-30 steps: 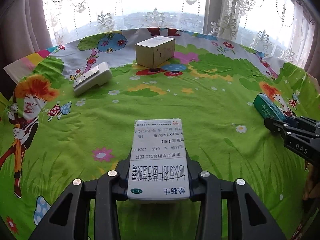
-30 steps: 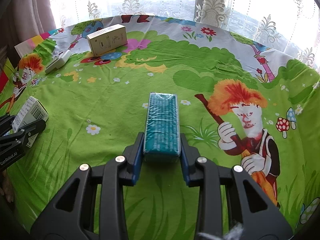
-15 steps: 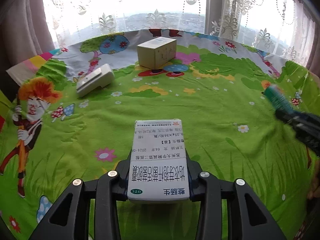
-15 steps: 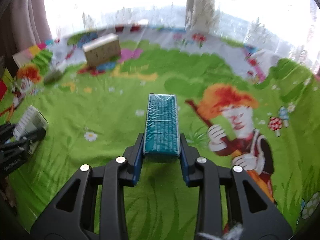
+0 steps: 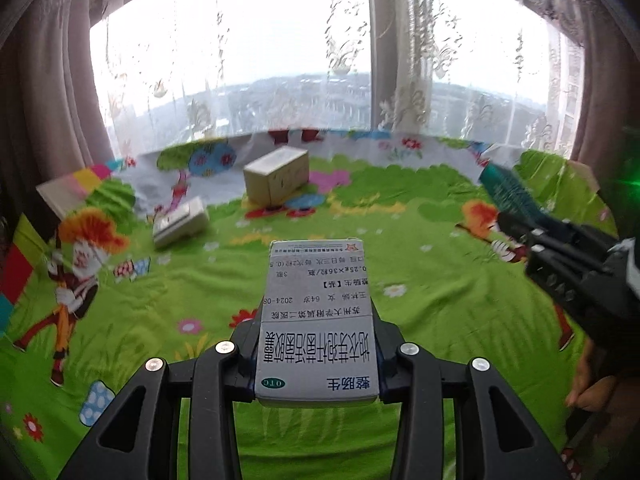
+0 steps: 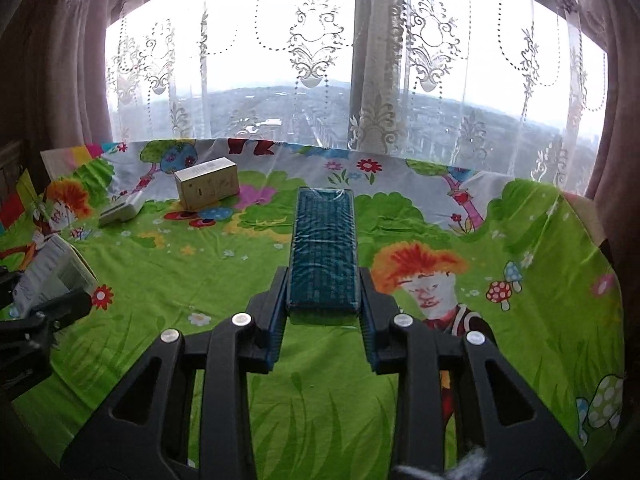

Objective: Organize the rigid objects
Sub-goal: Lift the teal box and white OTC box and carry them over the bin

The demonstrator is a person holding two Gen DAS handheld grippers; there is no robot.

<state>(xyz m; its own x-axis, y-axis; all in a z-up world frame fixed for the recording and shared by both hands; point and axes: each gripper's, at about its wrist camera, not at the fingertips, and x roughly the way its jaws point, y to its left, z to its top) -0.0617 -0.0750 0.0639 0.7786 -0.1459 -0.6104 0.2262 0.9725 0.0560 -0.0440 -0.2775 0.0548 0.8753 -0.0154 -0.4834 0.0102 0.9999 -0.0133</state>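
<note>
Two boxes held up over a table with a bright green cartoon cloth (image 5: 400, 248). In the left gripper (image 5: 316, 356), a white medicine box (image 5: 316, 320) with black print, pinched from both sides by the black fingers (image 5: 244, 356) and sticking out forward, off the cloth. In the right gripper (image 6: 322, 312), a dark teal box (image 6: 323, 248) wrapped in shiny film, squeezed the same way between its blue-edged fingers (image 6: 276, 320), also up in the air. Seen from the left camera, that same teal box far over on the right side, poking up out of the other black tool, with a bit of a person's hand (image 5: 592, 388) under it. Seen from the right camera, the white box low on the left edge. Farther back on the cloth, near the window, a tan cardboard box (image 5: 276, 176) lying flat. Just left of it and a little nearer, a small pale grey box (image 5: 180, 222), lying apart from the tan one. Behind the table, a big window with lacy white curtains (image 6: 320, 52) and darker drapes at the sides. Left camera picture a little blurry.
</note>
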